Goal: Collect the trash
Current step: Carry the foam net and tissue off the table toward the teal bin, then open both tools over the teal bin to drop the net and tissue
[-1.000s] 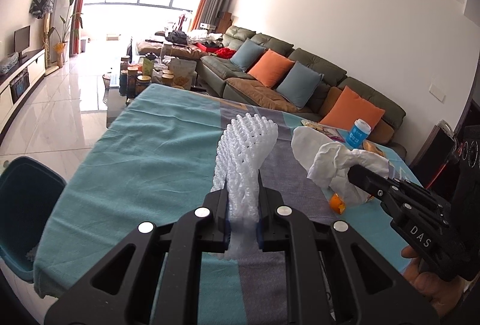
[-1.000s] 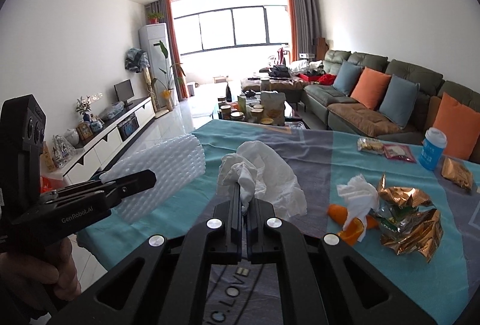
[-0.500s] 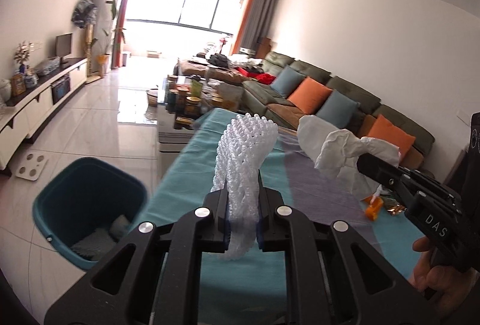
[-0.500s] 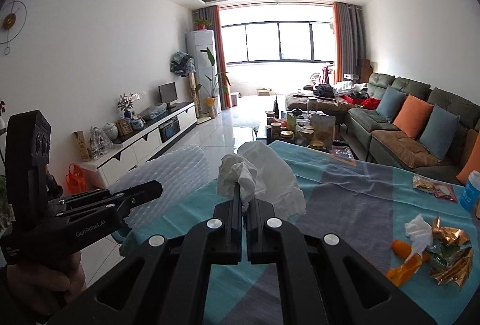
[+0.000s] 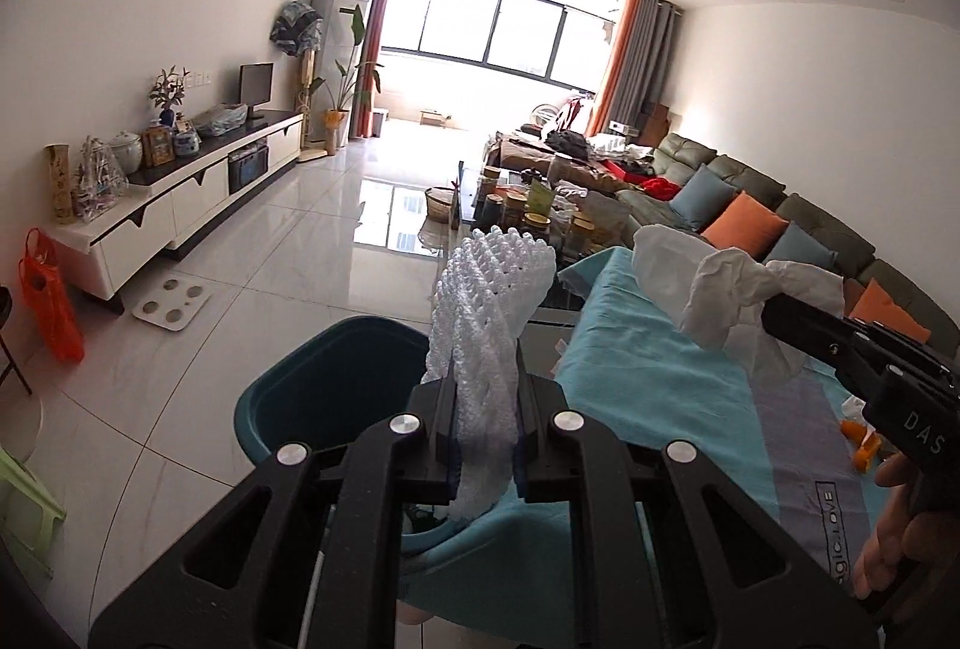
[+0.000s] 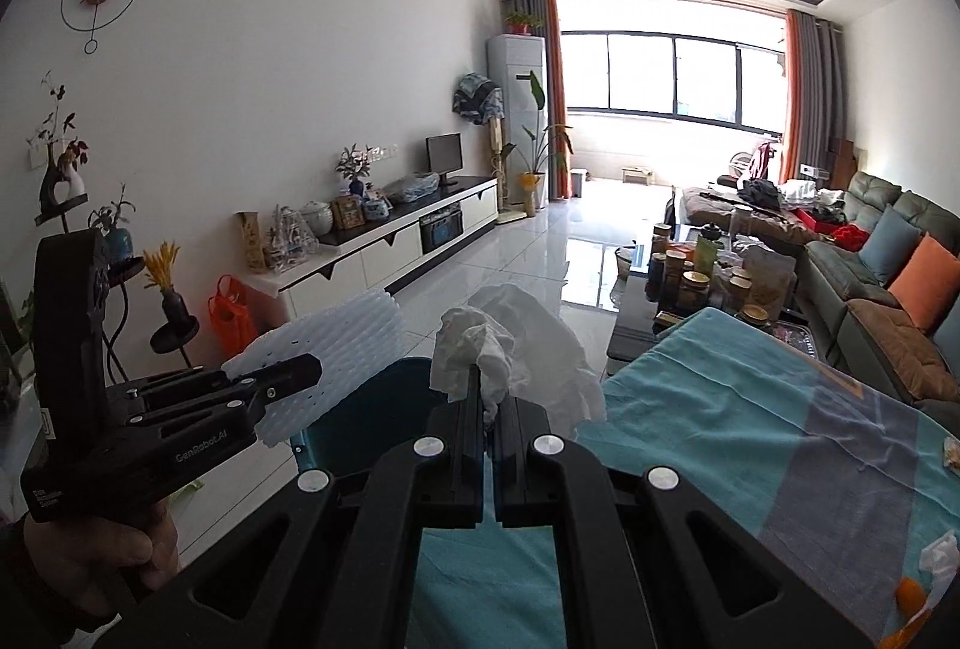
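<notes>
My left gripper [image 5: 483,397] is shut on a white foam net sleeve [image 5: 489,301], which stands up between its pads over the near rim of a teal trash bin [image 5: 336,385] on the floor. In the right wrist view the same sleeve [image 6: 336,349] and left gripper [image 6: 282,379] show at the left. My right gripper [image 6: 490,397] is shut on a crumpled white tissue [image 6: 510,343], just right of the bin [image 6: 366,409] and at the table's left edge. From the left wrist view the tissue [image 5: 732,283] hangs off the right gripper [image 5: 774,316].
The table wears a teal cloth [image 6: 720,409] with a grey stripe; orange peel and tissue scraps [image 6: 924,577] lie at its right. A glass coffee table with jars [image 6: 690,277], a sofa [image 6: 888,253] and a white TV cabinet [image 6: 384,253] line the room. A tiled floor [image 5: 252,301] surrounds the bin.
Both grippers have swung left off the table, carrying sleeve and tissue. The bin has come from the left edge of the left wrist view to below the sleeve, and into the right wrist view.
</notes>
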Demonstrator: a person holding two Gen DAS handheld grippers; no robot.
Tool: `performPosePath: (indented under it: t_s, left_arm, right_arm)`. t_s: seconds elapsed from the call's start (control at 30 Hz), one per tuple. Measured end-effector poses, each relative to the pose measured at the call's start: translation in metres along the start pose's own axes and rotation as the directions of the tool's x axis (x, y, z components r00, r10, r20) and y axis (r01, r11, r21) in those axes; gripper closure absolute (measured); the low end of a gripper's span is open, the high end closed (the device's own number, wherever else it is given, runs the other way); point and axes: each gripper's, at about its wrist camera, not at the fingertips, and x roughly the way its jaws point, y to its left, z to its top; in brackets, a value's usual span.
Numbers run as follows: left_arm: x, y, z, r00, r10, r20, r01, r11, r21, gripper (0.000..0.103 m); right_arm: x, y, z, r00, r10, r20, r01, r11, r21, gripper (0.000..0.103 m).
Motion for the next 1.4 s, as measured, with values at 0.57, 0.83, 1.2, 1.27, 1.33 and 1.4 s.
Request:
performPosePath:
  t_s: [0.57, 0.83, 1.2, 1.27, 1.33, 1.4]
  left_arm:
    - [0.052, 0.102, -0.021, 0.985, 0.091, -0.144, -0.108, 0.988, -0.114, 0.09]
    - [0.105, 0.107, -0.033, 0.97, 0.124, -0.208, -0.149, 0.983, -0.111, 0.089]
    - [0.14, 0.1, -0.042, 0.956, 0.151, -0.25, -0.183, 0.977, -0.107, 0.088]
    - [0.14, 0.099, -0.043, 0.956, 0.155, -0.249, -0.187, 0.976, -0.109, 0.086]
    - [0.14, 0.097, -0.043, 0.956, 0.157, -0.247, -0.189, 0.976, -0.111, 0.083]
    - [0.141, 0.096, -0.043, 0.958, 0.156, -0.242, -0.188, 0.975, -0.116, 0.08]
  right_arm:
    - [0.15, 0.047, 0.002, 0.944, 0.114, -0.311, -0.135, 0.99, -0.048, 0.102]
    - [0.191, 0.068, -0.011, 0.899, 0.088, -0.429, -0.14, 0.986, -0.091, 0.101]
    - [0.215, 0.069, -0.017, 0.866, 0.06, -0.497, -0.132, 0.985, -0.11, 0.096]
    - [0.217, 0.069, -0.018, 0.865, 0.062, -0.499, -0.133, 0.985, -0.109, 0.094]
    - [0.217, 0.067, -0.018, 0.864, 0.065, -0.499, -0.135, 0.985, -0.105, 0.092]
    - [0.216, 0.066, -0.017, 0.867, 0.067, -0.495, -0.135, 0.985, -0.103, 0.083]
